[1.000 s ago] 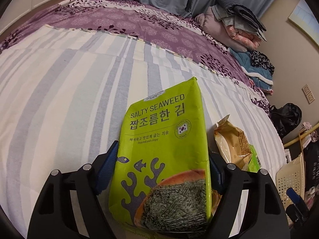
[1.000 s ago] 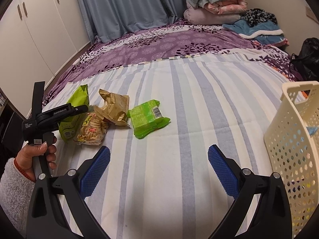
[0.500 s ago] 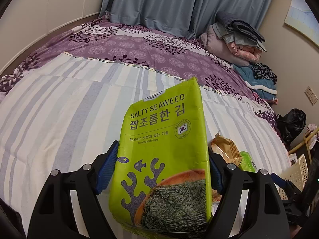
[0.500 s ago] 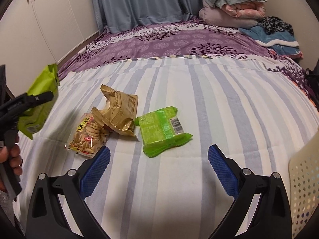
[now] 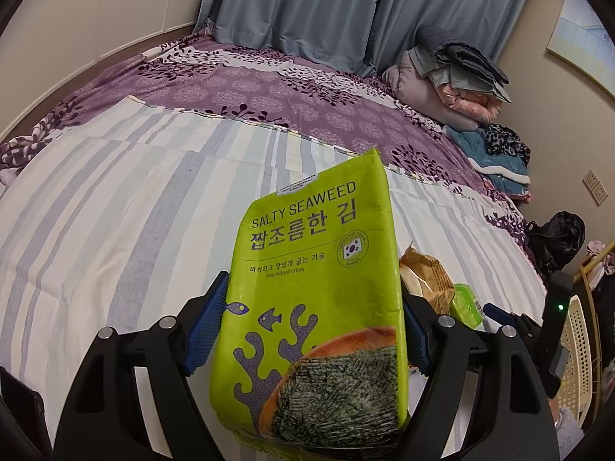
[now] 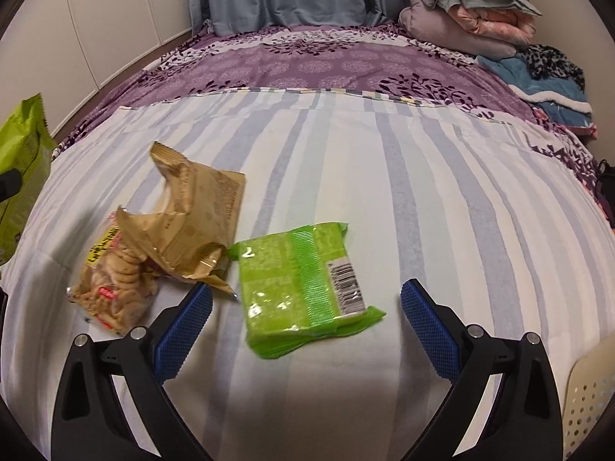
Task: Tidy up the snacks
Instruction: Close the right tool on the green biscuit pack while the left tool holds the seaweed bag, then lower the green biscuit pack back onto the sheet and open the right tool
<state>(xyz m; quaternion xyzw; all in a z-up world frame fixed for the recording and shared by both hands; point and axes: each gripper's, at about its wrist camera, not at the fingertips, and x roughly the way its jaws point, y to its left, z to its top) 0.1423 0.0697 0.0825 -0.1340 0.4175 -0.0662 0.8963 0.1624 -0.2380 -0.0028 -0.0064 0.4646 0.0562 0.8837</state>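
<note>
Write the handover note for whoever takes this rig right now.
Left hand-held gripper: shut on the seaweed bag, lifted off the bed.
Right hand-held gripper: open, empty, aimed at the green packet.
On the striped sheet: green packet, tan bag, cookie bag.
Basket at far right.
Done: seaweed bag picked up.
Left: nothing seen in the basket yet; likely all four go there.

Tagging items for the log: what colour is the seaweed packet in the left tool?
Lime green seaweed packet, with dark lettering; clearest in the left wrist view.
</note>
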